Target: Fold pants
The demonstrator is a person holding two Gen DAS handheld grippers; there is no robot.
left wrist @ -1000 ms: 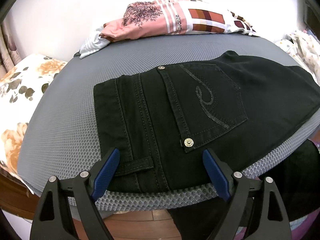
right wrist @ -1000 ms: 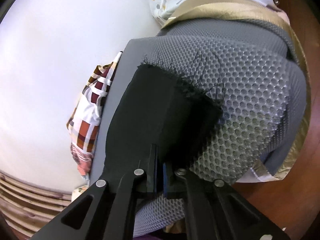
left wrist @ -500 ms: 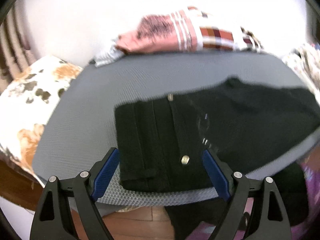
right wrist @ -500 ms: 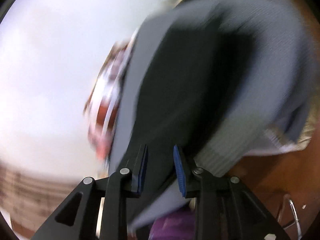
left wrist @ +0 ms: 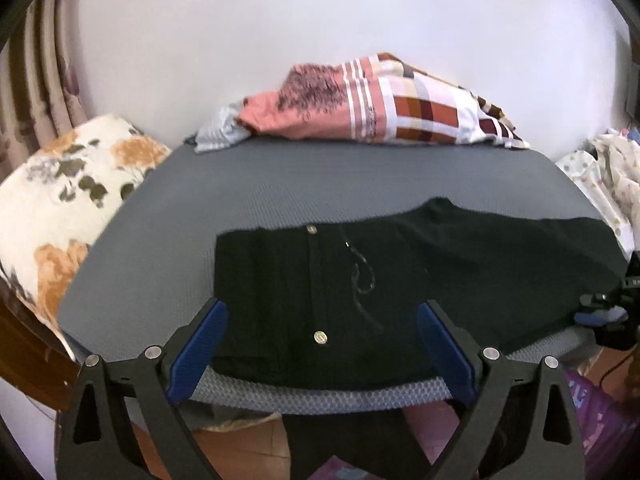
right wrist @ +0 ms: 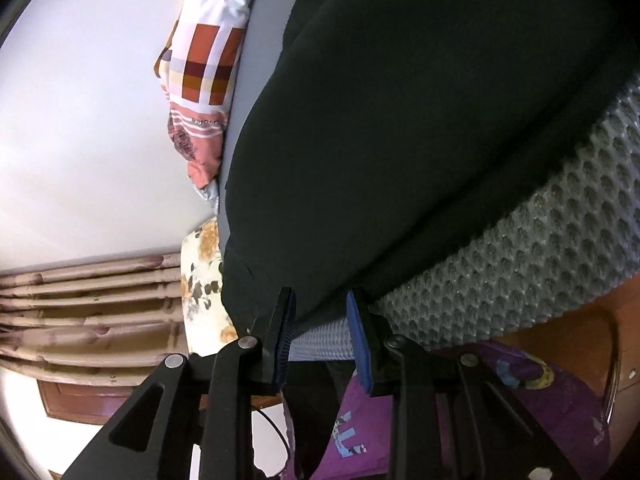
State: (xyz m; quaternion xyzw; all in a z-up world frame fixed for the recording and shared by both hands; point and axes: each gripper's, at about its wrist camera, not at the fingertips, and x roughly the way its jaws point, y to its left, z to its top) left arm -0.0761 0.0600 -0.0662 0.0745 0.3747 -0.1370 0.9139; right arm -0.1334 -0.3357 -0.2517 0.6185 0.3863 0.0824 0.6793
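Note:
Black pants (left wrist: 400, 280) lie folded flat on a grey mesh pad (left wrist: 248, 188), back pocket up, reaching to the pad's near edge. My left gripper (left wrist: 322, 306) hovers above the near edge over the waist end. Its jaws are opening wide and touch nothing. In the left wrist view my right gripper (left wrist: 604, 312) shows at the pad's right corner. In its own view the right gripper (right wrist: 319, 294) stands slightly open at the pad's rim (right wrist: 520, 264). The pants' (right wrist: 400, 120) edge lies just beyond its blue pads (right wrist: 286, 336), not pinched.
A heap of pink and checked clothes (left wrist: 380, 108) lies at the pad's far side against the white wall. A floral pillow (left wrist: 68, 200) sits left, a white patterned cloth (left wrist: 600, 176) right. Purple fabric (right wrist: 440, 420) and wooden floor lie below the near edge.
My right gripper let go of the pants' end, parted its jaws and swung along the pad's edge. My left gripper drew back and up, so the pants look smaller.

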